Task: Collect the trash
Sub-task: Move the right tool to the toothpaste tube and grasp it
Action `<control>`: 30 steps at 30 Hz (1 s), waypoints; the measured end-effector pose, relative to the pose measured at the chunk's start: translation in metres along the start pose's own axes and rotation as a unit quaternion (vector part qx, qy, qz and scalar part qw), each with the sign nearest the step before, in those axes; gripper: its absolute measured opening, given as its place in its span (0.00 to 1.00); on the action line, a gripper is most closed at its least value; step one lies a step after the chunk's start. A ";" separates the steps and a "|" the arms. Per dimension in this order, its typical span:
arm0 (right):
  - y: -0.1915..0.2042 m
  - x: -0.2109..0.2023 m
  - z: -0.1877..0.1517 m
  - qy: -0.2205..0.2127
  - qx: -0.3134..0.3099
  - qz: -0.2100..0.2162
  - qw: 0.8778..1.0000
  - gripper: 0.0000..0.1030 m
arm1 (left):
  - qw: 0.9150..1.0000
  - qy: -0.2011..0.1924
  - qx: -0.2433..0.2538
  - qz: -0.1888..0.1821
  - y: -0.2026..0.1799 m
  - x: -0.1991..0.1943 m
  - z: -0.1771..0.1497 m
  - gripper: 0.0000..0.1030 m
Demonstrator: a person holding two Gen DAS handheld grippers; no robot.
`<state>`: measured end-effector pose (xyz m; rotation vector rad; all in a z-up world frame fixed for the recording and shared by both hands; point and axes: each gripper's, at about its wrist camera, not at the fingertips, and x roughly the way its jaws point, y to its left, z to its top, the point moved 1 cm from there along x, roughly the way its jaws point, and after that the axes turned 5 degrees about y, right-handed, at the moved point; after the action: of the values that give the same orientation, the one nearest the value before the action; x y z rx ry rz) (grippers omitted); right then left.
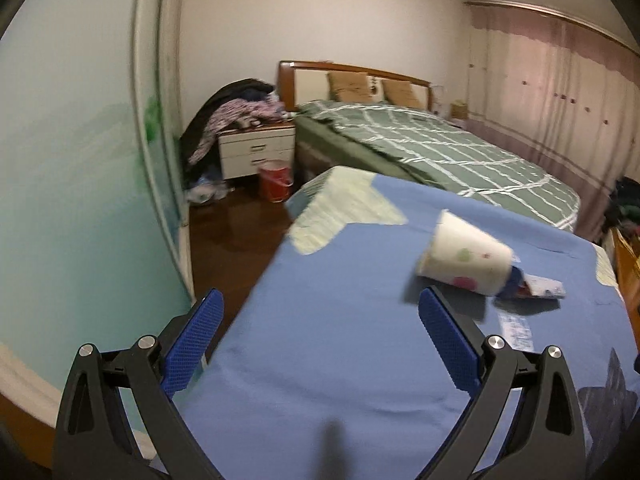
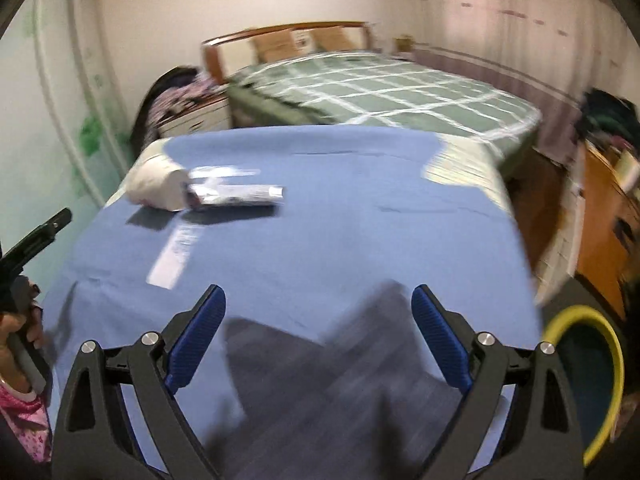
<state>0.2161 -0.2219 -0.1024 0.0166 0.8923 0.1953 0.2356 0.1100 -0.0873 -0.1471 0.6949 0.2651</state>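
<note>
**A:** Start with what is nearest you. Your left gripper (image 1: pixel 320 312) has its blue pads spread wide with nothing between them, only the blue cloth (image 1: pixel 340 360) showing through the gap. Your right gripper (image 2: pixel 318 304) is the same: released, empty, over the near end of the table.

**B:** And the trash itself?

**A:** Closest to you is a flat white paper slip (image 2: pixel 174 254) lying on the cloth. I judge it to be nearly weightless and limp, so you cannot pinch it from above without dragging the cloth; slide one pad under an edge if you can.

**B:** Beyond that?

**A:** A paper cup (image 1: pixel 466 258) lies on its side, and a crinkled foil wrapper (image 2: pixel 236 194) pokes out from its mouth end, touching it. The cup looks light and thin-walled, and it will probably roll and crush. Take it across the middle of the body with a gentle squeeze, jaws square to its length. The wrapper seems stiff enough to hold but slippery; grip it mid-length.

**B:** Where does it go?

**A:** A yellow-rimmed bin (image 2: pixel 592 364) sits just beside the table's near right corner, which I take to be the target. The green checked bed (image 1: pixel 440 148) lies well beyond.
</note>
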 end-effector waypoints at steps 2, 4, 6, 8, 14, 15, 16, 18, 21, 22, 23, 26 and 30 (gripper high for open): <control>0.015 0.014 0.012 0.008 -0.017 0.009 1.000 0.87 | 1.000 0.005 -0.001 0.008 0.000 0.004 -0.002 0.94; 0.028 0.030 0.024 0.009 -0.043 0.008 0.999 0.87 | 1.000 0.015 -0.005 0.008 0.003 0.007 -0.005 0.94; 0.039 0.045 0.031 0.014 -0.061 -0.002 0.998 0.87 | 1.000 0.020 -0.006 0.007 0.001 0.010 -0.004 0.94; 0.043 0.058 0.039 0.019 -0.073 -0.001 0.997 0.87 | 1.000 0.025 -0.006 0.009 0.000 0.012 -0.006 0.94; 0.069 0.098 0.068 0.034 -0.123 -0.007 0.992 0.87 | 1.000 0.030 0.002 0.009 -0.007 0.014 -0.008 0.94; 0.074 0.105 0.072 0.037 -0.137 -0.017 0.990 0.87 | 1.000 0.030 0.003 0.009 -0.008 0.014 -0.008 0.94; 0.076 0.111 0.076 0.038 -0.148 -0.022 0.988 0.87 | 1.000 0.029 0.003 0.009 -0.008 0.015 -0.007 0.94; 0.078 0.122 0.080 0.045 -0.165 -0.031 0.985 0.87 | 1.000 0.030 0.001 0.008 -0.007 0.016 -0.006 0.95; 0.080 0.136 0.082 0.056 -0.175 -0.034 0.982 0.87 | 0.999 0.034 -0.002 0.006 -0.008 0.016 -0.007 0.95; 0.081 0.141 0.084 0.057 -0.179 -0.035 0.982 0.87 | 0.999 0.034 -0.002 0.006 -0.008 0.016 -0.007 0.95; 0.083 0.145 0.087 0.057 -0.184 -0.035 0.981 0.87 | 0.999 0.035 -0.002 0.005 -0.008 0.015 -0.007 0.95; 0.088 0.152 0.092 0.050 -0.202 -0.026 0.978 0.87 | 0.999 0.036 0.000 0.004 -0.010 0.015 -0.008 0.95; 0.089 0.161 0.100 0.051 -0.220 0.000 0.974 0.87 | 0.999 0.041 -0.001 0.002 -0.010 0.018 -0.008 0.95</control>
<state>0.3775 -0.0992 -0.1554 -0.4081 0.9345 0.3933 0.2467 0.1017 -0.1044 -0.1587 0.7762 0.2641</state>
